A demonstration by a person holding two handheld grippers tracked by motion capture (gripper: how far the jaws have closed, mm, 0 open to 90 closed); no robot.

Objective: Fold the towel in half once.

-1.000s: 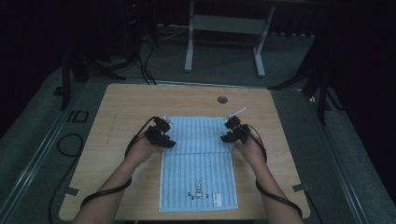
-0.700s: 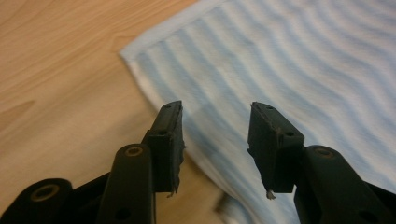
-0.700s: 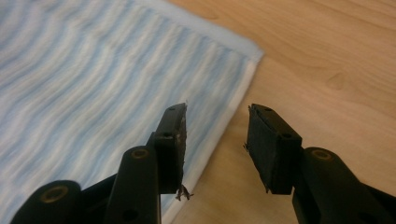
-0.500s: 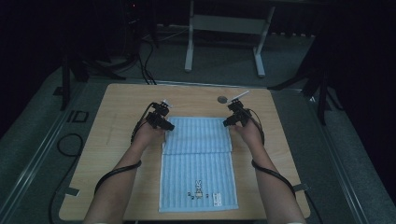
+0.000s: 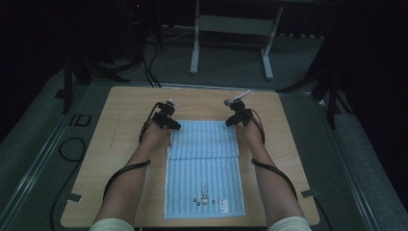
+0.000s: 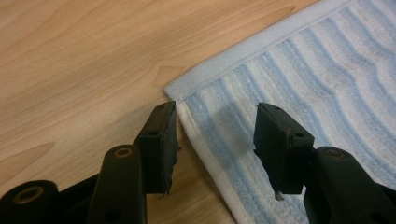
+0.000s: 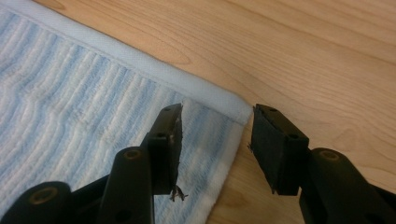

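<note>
Your left tool (image 5: 168,120) sits at the far left corner of the towel (image 5: 204,168), which serves as the landmark here. In the left gripper view the left tool (image 6: 215,135) stands spread wide, one jaw over bare wood just off the towel's side hem, the other over the striped cloth, with the corner of the towel (image 6: 299,93) between and just beyond the tips. Nothing is pinched between the jaws. Whether they touch the cloth you cannot tell.

The towel, blue and white striped, lies flat on the wooden counter (image 5: 120,106), running from mid-counter toward your edge. A crease crosses it about a third of the way down from its far edge. Near its near edge, right of centre, sit a small rabbit motif (image 5: 204,195) and a white label (image 5: 223,204).

Your right tool (image 5: 235,118) sits at the towel's far right corner. In the right gripper view the right tool (image 7: 217,135) is likewise spread wide, one jaw above the striped cloth and the other above the counter (image 7: 327,56) off the towel's side hem; the corner of the towel (image 7: 93,112) lies between the tips, ungripped.

Your forearms flank the towel's long sides, a cable trailing along each arm.

Beyond the counter, past the towel's far edge, a white metal stand (image 5: 231,29) rests on the dim floor.
</note>
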